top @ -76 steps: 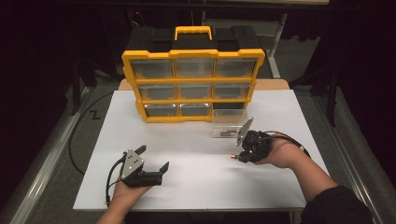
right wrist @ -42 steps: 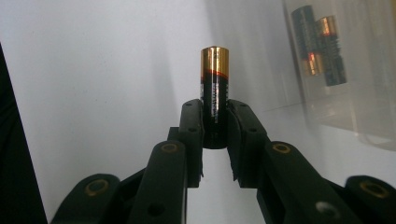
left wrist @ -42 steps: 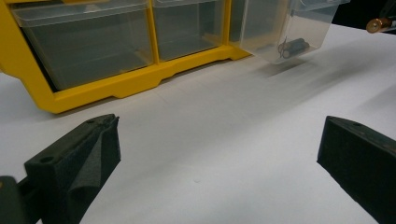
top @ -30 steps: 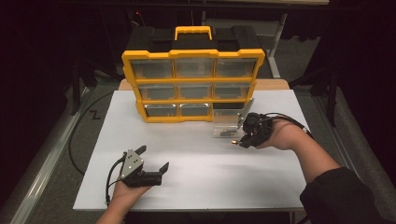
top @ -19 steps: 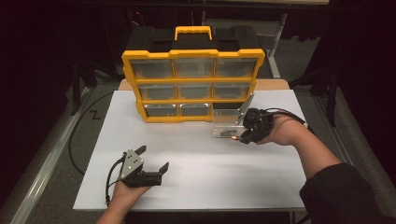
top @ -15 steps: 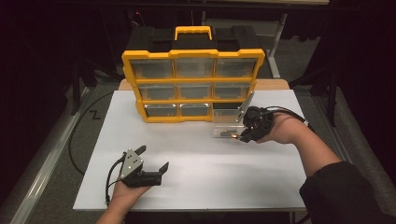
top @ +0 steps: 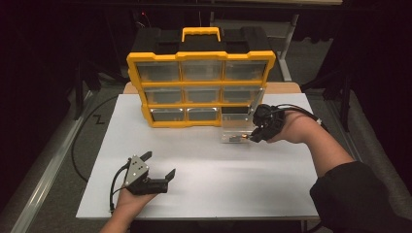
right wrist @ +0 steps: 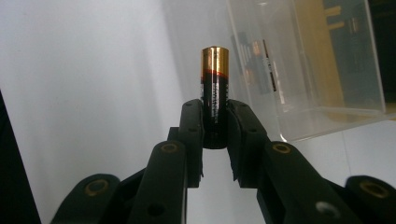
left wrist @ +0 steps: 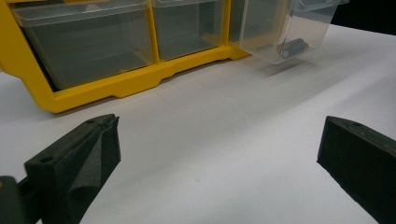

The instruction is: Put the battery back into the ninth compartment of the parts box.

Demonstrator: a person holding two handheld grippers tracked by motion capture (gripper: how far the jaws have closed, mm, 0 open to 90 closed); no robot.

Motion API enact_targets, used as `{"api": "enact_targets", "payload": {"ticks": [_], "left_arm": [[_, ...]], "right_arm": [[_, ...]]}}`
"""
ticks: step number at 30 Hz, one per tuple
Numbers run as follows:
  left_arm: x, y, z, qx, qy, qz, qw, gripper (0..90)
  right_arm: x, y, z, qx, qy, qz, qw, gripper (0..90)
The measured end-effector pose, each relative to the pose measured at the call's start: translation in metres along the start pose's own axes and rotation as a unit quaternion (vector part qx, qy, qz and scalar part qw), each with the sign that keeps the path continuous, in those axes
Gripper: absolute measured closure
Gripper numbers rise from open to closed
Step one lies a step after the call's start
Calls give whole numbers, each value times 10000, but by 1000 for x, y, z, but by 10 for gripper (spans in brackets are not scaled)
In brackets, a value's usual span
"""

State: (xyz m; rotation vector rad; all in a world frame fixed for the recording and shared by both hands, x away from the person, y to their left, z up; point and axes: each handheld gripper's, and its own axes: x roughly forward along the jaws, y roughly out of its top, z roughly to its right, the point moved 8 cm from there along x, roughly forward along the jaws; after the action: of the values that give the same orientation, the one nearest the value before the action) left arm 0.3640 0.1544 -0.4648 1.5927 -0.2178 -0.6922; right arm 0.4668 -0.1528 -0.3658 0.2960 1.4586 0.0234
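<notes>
Right gripper view, centre of frame: right gripper clamped on a black-and-copper battery, copper end up, just left of a clear drawer at upper right. High view, right of centre: same gripper at the near edge of that drawer, pulled out of the yellow organizer onto the white table. Lower left: left gripper, jaws wide apart, gripping nothing, resting near the front edge.

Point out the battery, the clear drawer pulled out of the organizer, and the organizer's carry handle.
battery (right wrist: 214,88), right gripper view, on its black body above the fingers.
clear drawer (top: 236,132), high view, on its transparent side wall.
carry handle (top: 200,32), high view, on its yellow top bar.
</notes>
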Motion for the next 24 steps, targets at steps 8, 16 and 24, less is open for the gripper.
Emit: {"api": "enact_targets", "payload": {"ticks": [8,16,24], "left_arm": [[0,0,0,1,-12,-3,10000,3],[0,0,0,-8,-12,15,10000,3],[0,0,0,-4,-30,8,10000,3]], "right_arm": [[-8,8,10,-29,-118,-5,9999,789],[-13,16,18,-70,-179,-45,9998,789],[-12,23,26,-88,-238,-123,9996,788]]}}
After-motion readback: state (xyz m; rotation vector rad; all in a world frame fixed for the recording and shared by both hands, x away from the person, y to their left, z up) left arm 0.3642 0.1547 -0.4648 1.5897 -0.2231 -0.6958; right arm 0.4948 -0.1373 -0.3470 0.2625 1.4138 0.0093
